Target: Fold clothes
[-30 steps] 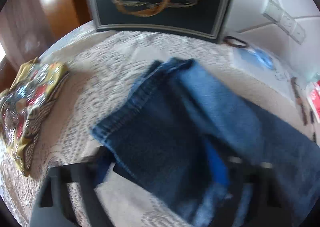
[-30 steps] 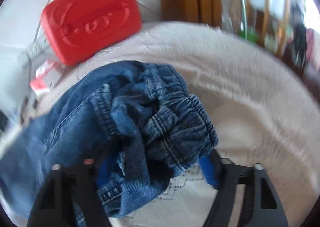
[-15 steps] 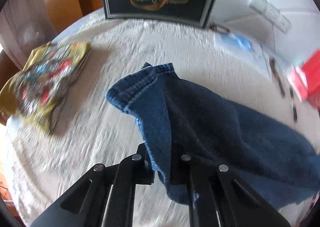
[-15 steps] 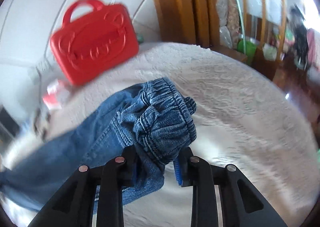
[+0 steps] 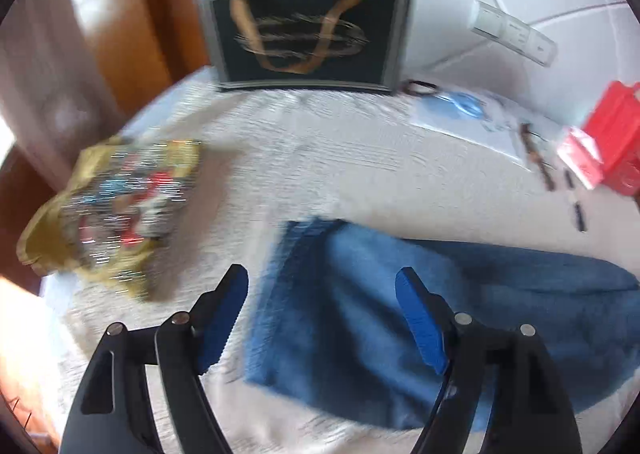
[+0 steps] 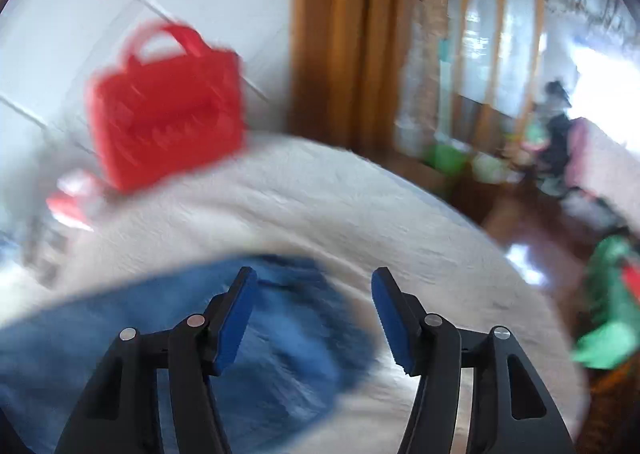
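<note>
A pair of blue jeans (image 5: 420, 314) lies flat on a round table (image 5: 340, 165) covered with a cream lace cloth. In the left wrist view the hem end of a leg sits near the middle of the table, and the denim runs off toward the right edge of the picture. In the right wrist view the same jeans (image 6: 160, 326) spread from the left side to the middle, blurred, with a rounded end below our right gripper.

Our left gripper (image 5: 322, 314) hangs above the hem end. Its jaws are opening, spread wide, and nothing is between the blue pads (image 5: 224, 318); the denim lies beneath them, released. Our right gripper (image 6: 312, 314) is also above the cloth with its jaws opening and nothing pinched between them.

To the left of the jeans lies a folded yellow patterned cloth (image 5: 116, 205). At the far edge a dark gift bag (image 5: 308, 33) stands against the white tiled wall. A red plastic case (image 6: 168, 109) stands near the wall too, with small papers beside it.
</note>
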The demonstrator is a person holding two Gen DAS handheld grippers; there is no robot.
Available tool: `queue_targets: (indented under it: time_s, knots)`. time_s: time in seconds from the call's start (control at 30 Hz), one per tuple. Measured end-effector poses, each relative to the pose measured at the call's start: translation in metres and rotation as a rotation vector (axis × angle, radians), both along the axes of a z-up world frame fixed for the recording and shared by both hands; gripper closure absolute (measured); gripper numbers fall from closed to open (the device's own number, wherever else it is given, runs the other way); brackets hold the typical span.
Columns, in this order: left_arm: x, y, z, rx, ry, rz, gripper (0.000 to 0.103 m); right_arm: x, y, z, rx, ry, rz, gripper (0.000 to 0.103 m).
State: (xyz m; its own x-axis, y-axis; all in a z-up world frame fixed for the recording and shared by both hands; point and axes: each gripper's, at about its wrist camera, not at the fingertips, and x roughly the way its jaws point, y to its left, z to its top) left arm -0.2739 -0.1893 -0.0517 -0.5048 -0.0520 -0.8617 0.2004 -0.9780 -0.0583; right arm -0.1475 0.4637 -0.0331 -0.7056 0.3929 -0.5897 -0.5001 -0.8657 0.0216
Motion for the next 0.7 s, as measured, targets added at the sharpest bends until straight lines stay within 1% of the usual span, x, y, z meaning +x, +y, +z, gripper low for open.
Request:
queue_targets:
  time_s: [0.03,0.07,0.13,0.2,0.23,0.27,0.3,0.33,0.37,0.4,0.43,0.47,0.53,0.57,0.6,0.7]
  knots:
    - [-0.006,0.004,-0.008,0.011,-0.008,-0.008,0.027,-0.004,-0.001,-0.002,-0.084,0.041,0.086,0.044]
    - [-0.015,0.008,-0.019,0.012,-0.022,-0.011,0.027,-0.014,-0.001,-0.011,-0.208,0.06,0.188,0.044]
    - [-0.025,0.016,-0.035,-0.022,-0.036,-0.016,0.027,-0.033,-0.003,-0.031,-0.315,0.021,0.249,0.044]
    - [-0.035,0.022,-0.049,-0.058,-0.052,-0.024,0.027,-0.051,-0.005,-0.053,-0.315,-0.046,0.238,0.044]
    - [-0.039,0.024,-0.057,-0.074,-0.068,-0.033,0.027,-0.061,-0.006,-0.065,-0.316,-0.089,0.252,0.044]
    - [-0.039,0.023,-0.062,-0.07,-0.061,-0.036,0.027,-0.064,-0.006,-0.073,-0.335,-0.118,0.265,0.045]
    - [-0.038,0.02,-0.062,-0.059,-0.053,-0.026,0.03,-0.066,-0.006,-0.082,-0.355,-0.146,0.278,0.044]
    - [-0.036,0.017,-0.062,-0.047,-0.045,-0.014,0.04,-0.07,-0.008,-0.089,-0.34,-0.17,0.276,0.045]
    - [-0.035,0.014,-0.061,-0.035,-0.038,-0.001,0.055,-0.074,-0.011,-0.096,-0.323,-0.194,0.274,0.046]
    - [-0.034,0.011,-0.059,-0.051,-0.038,0.012,0.063,-0.07,-0.017,-0.096,-0.284,-0.209,0.276,0.048]
    - [-0.032,0.007,-0.058,-0.089,-0.044,0.035,0.075,-0.068,-0.018,-0.095,-0.27,-0.212,0.271,0.051]
    - [-0.03,-0.003,-0.057,-0.141,-0.052,0.08,0.076,-0.067,-0.019,-0.095,-0.257,-0.216,0.265,0.052]
    - [-0.026,-0.022,-0.057,-0.147,-0.061,0.125,0.076,-0.067,-0.019,-0.094,-0.247,-0.216,0.258,0.052]
    - [-0.023,-0.029,-0.056,-0.184,-0.067,0.149,0.075,-0.068,-0.016,-0.095,-0.253,-0.211,0.257,0.052]
    - [-0.021,-0.034,-0.054,-0.182,-0.068,0.158,0.075,-0.069,-0.014,-0.095,-0.26,-0.205,0.255,0.052]
    - [-0.016,-0.04,-0.042,-0.037,-0.031,0.144,0.074,-0.067,-0.019,-0.097,-0.262,-0.192,0.265,0.048]
